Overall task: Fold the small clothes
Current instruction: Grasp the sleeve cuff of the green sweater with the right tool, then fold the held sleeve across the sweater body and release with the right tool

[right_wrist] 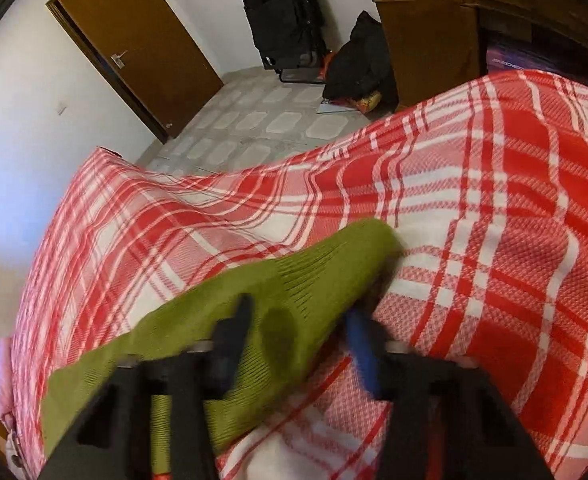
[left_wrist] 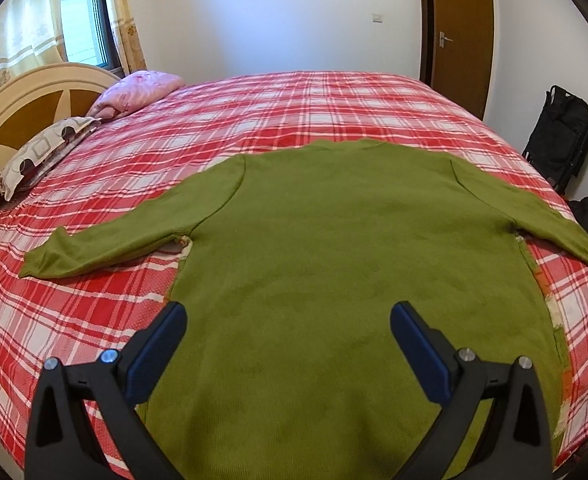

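Left gripper [left_wrist: 288,320] gapes empty over flat olive-green knitted sweater [left_wrist: 334,240]; right gripper [right_wrist: 298,320] straddles its ribbed cuff [right_wrist: 334,264], clamping unconfirmed; 0 folds made

The left wrist camera looks down and forward along its fingers [left_wrist: 178,320] from the hem end of a green sweater [left_wrist: 334,240], taking in the whole bed [left_wrist: 254,100], the headboard [left_wrist: 22,120] at left and a brown door [left_wrist: 462,32] beyond. The right wrist camera sits much nearer the cloth (blurred), tilted steeply over the sweater's cuff [right_wrist: 334,264], facing the floor [right_wrist: 254,120] and the same door. Both views share the sweater's sleeve, the plaid bedspread [right_wrist: 494,200] and a black bag [right_wrist: 282,20].
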